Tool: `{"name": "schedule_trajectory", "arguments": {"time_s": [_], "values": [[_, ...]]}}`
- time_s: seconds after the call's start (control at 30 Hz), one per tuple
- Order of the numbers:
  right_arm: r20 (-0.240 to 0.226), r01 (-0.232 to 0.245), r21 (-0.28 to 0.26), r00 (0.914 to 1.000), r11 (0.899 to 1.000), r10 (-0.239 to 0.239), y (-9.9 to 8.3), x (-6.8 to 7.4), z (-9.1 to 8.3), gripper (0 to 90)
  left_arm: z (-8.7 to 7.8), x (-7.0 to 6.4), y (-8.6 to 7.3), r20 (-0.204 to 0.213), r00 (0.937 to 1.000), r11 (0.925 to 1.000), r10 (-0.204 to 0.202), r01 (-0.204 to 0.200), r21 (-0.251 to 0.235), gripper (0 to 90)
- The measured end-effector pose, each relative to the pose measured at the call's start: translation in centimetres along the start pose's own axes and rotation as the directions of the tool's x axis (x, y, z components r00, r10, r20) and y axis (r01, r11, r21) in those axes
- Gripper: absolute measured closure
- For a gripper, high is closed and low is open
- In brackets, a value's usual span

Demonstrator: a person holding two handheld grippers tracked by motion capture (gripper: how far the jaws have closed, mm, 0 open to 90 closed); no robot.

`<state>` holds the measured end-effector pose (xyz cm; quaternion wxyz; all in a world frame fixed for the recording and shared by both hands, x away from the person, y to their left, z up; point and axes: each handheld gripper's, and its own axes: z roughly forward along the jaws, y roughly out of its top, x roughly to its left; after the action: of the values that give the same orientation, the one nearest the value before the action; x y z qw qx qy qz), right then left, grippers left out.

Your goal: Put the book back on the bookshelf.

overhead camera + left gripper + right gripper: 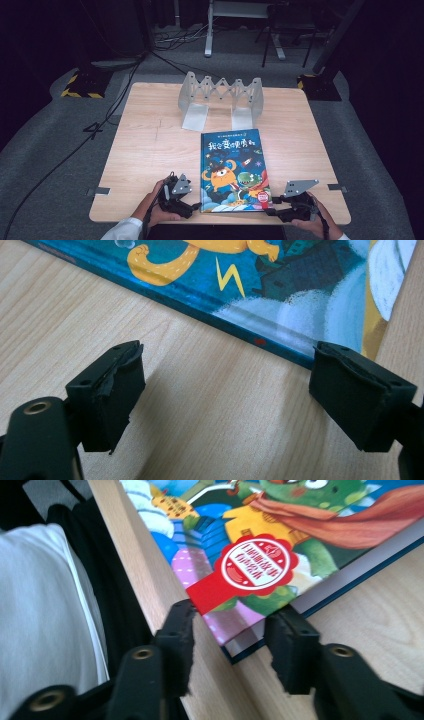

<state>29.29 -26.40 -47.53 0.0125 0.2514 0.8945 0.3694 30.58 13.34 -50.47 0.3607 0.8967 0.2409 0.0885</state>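
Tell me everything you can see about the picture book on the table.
The picture book is a hardcover lying flat and closed, cover up, on the wooden table near its front edge. Its glossy dark blue cover shows cartoon monsters, Chinese title characters and a red round seal at one near corner. White page edges show above a dark lower board. The right tongs straddle that corner, open; the left tongs sit open beside the spine edge, not touching.

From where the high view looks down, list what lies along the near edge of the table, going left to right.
Left gripper → picture book → right gripper. Both grippers sit at the near corners of the book, on the wooden table.
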Motion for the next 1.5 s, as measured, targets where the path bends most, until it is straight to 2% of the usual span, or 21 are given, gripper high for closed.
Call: {"name": "schedule_trajectory", "arguments": {"time_s": [0.03, 0.07, 0.17, 0.27, 0.5, 0.6, 0.67, 0.7, 0.77, 0.9, 1.1, 1.13, 1.33, 1.5], "values": [[-0.009, -0.009, -0.002, 0.9999, 1.000, 0.009, 0.0, -0.1, 0.0, 47.2, 0.0, 0.0, 0.0, 0.000, 1.0000, 1.0000, 0.000, 0.000, 0.000, 15.0], [-0.041, -0.028, -0.017, 0.9988, 0.999, 0.027, 0.1, -0.3, -0.2, 46.5, 0.0, 0.0, 0.0, 0.000, 1.0000, 1.0000, 0.000, 0.000, 0.000, 15.0], [-0.073, -0.070, -0.057, 0.9952, 0.996, 0.065, 0.2, -1.0, -0.4, 43.2, 0.0, 0.1, 0.0, 0.004, 1.0000, 1.0000, 0.003, -0.003, 0.000, 15.0], [-0.097, -0.094, -0.066, 0.9914, 0.993, 0.088, 0.7, -1.7, -0.3, 41.1, 0.0, 0.3, 0.0, 0.008, 0.9999, 0.9999, 0.010, -0.010, -0.001, 15.0], [-0.146, -0.082, -0.040, 0.9864, 0.996, 0.076, 2.2, -2.4, 0.7, 31.8, -0.2, 0.4, -0.2, 0.002, 1.0000, 1.0000, 0.001, -0.001, -0.002, 15.1], [-0.180, -0.087, -0.034, 0.9806, 0.996, 0.079, 2.9, -2.7, 0.8, 30.2, -0.2, 0.5, -0.2, -0.002, 1.0000, 1.0000, -0.003, 0.003, -0.001, 15.0], [-0.185, -0.095, -0.033, 0.9789, 0.995, 0.087, 3.1, -2.9, 0.9, 30.4, -0.2, 0.5, -0.2, -0.001, 1.0000, 1.0000, -0.003, 0.003, -0.001, 15.0], [-0.171, -0.103, -0.039, 0.9807, 0.994, 0.095, 3.4, -3.1, 0.9, 30.8, -0.2, 0.5, -0.2, -0.001, 1.0000, 1.0000, -0.003, 0.003, -0.001, 15.0], [-0.177, -0.130, -0.032, 0.9765, 0.991, 0.123, 3.7, -3.9, 1.0, 31.5, -0.2, 0.5, -0.2, -0.001, 1.0000, 1.0000, -0.003, 0.003, -0.001, 15.0], [-0.143, -0.143, -0.036, 0.9802, 0.989, 0.137, 4.5, -4.8, 1.7, 31.4, -0.2, 0.5, -0.2, -0.001, 1.0000, 1.0000, -0.003, 0.003, -0.001, 15.0], [-0.135, -0.170, -0.076, 0.9780, 0.983, 0.159, 5.4, -5.9, 2.5, 31.4, -0.2, 0.5, -0.2, -0.001, 1.0000, 1.0000, -0.003, 0.003, -0.001, 15.0], [-0.127, -0.182, -0.098, 0.9774, 0.978, 0.169, 5.9, -6.5, 2.9, 31.3, -0.2, 0.5, -0.2, -0.001, 1.0000, 1.0000, -0.004, 0.004, -0.001, 15.0], [-0.122, -0.203, -0.128, 0.9746, 0.971, 0.188, 6.8, -7.3, 3.8, 31.7, -0.2, 0.5, -0.2, 0.000, 1.0000, 1.0000, -0.002, 0.002, -0.001, 15.0], [-0.134, -0.209, -0.125, 0.9722, 0.970, 0.192, 7.4, -7.6, 4.6, 35.2, -0.3, 0.5, -0.3, -0.001, 1.0000, 1.0000, -0.002, 0.002, 0.000, 15.0]]}}
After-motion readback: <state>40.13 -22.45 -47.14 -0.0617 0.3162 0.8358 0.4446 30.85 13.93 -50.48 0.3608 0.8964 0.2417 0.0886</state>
